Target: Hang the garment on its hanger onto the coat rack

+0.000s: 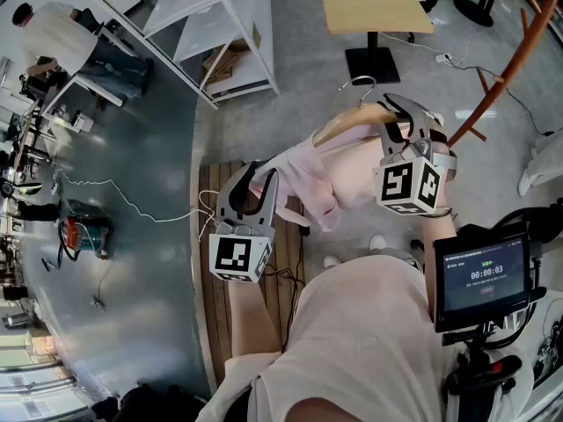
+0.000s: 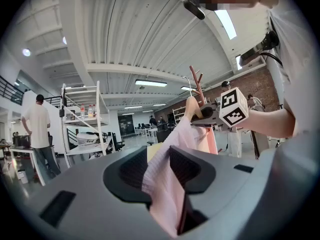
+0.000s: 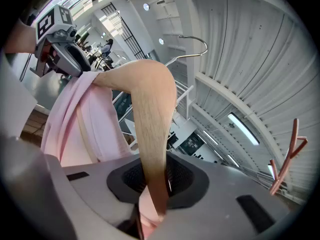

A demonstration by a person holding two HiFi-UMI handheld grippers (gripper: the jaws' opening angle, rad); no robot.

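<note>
A pale pink garment [image 1: 330, 176] hangs on a wooden hanger [image 1: 356, 120] with a metal hook [image 1: 361, 84], held up in the air between both grippers. My right gripper [image 1: 406, 127] is shut on the hanger's right arm [image 3: 150, 149], with pink cloth pinched below it. My left gripper [image 1: 255, 187] is shut on a fold of the pink garment [image 2: 162, 184]. The coat rack [image 1: 506, 60], with reddish-brown slanted branches, rises at the upper right; its prongs [image 3: 286, 160] show in the right gripper view. The hook hangs clear of the rack.
A small yellow-topped table [image 1: 374, 7] on a black foot stands behind the hanger. White shelving [image 1: 220, 25] is at the back left. A screen on a stand [image 1: 482, 275] sits at my right. A person [image 1: 62, 38] works at a desk far left.
</note>
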